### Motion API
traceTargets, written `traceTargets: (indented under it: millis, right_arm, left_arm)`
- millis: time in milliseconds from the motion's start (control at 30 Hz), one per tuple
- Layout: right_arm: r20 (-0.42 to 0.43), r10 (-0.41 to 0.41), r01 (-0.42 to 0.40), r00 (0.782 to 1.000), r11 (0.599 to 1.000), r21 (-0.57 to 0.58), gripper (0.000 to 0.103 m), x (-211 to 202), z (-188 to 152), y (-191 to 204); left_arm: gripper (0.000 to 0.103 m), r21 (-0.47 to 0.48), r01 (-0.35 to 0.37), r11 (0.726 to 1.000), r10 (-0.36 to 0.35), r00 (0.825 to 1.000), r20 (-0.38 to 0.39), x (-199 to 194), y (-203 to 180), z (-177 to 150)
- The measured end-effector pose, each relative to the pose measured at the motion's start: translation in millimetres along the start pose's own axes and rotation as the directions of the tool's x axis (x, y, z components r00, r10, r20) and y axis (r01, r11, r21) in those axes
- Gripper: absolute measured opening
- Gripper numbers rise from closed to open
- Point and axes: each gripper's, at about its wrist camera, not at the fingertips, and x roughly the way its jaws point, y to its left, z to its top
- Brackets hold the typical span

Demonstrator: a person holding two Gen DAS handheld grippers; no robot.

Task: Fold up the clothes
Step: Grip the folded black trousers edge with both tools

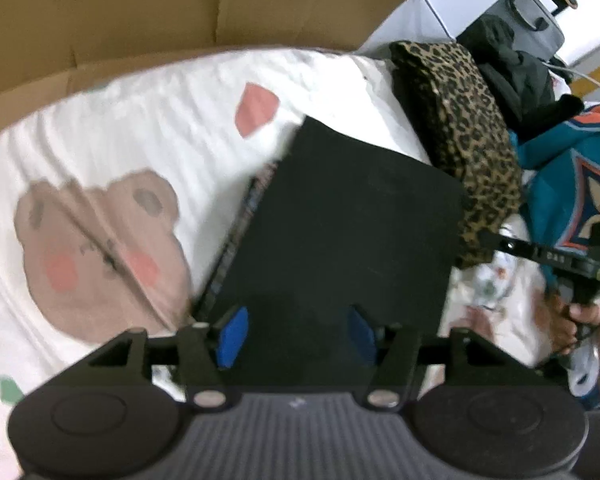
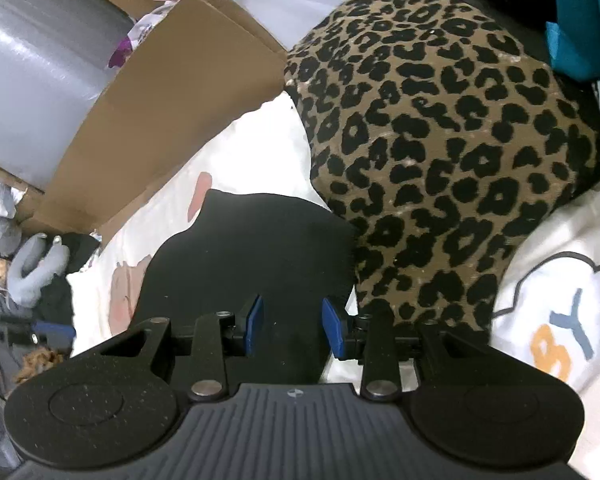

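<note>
- Left wrist view: the left gripper (image 1: 296, 334) hangs spread over the flat, squarely folded black garment (image 1: 340, 216) that lies on the white bed sheet printed with a brown bear (image 1: 148, 120); nothing sits between its blue pads
- Right wrist view: the right gripper (image 2: 292, 328) is partly spread above the same black garment, its pads clear of the cloth as far as I can tell
- The fold looks finished, so I judge the step in hand is to let go cleanly and turn to the next piece: lift straight off so no pad drags an edge open
- The leopard-print brown and black folded fabric (image 2: 440, 152) touches the black garment's far edge; sliding either one would disturb the other
- A teal jersey with an orange crest (image 1: 572, 168) lies beyond it, perhaps the next piece
- A brown cardboard box (image 1: 140, 8) stands along the bed's far edge, limiting room for spreading cloth there
</note>
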Motion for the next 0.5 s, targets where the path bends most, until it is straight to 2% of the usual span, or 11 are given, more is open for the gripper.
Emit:
traceTargets:
  millis: [133,267,400,500]
  right_arm:
    - [0.017,-0.019,0.019,1.0,1.0,0.01,0.038,13.8,-12.2,1.4]
    - [0.014,-0.042,0.042,0.999,0.999,-0.01,0.038,20.2,-19.1,5.3]
    - [0.003,-0.098,0.098,0.995,0.995,-0.013,0.038,24.2,-22.7,4.2]
    - [-0.016,-0.09,0.09,0.996,0.996,-0.004,0.038,25.0,-29.9,2.1]
  left_arm:
    - [0.063,0.07,-0.004,0.998,0.003,1.0,0.009,23.3,14.1,7.5]
    - [0.065,0.089,0.057,0.994,-0.06,0.998,0.027,45.7,25.3,13.3]
    - [0.069,0.089,0.107,0.99,-0.113,0.991,0.069,62.7,36.5,21.9]
    - [0.072,0.117,0.153,0.981,-0.163,0.984,0.076,76.4,41.7,29.8]
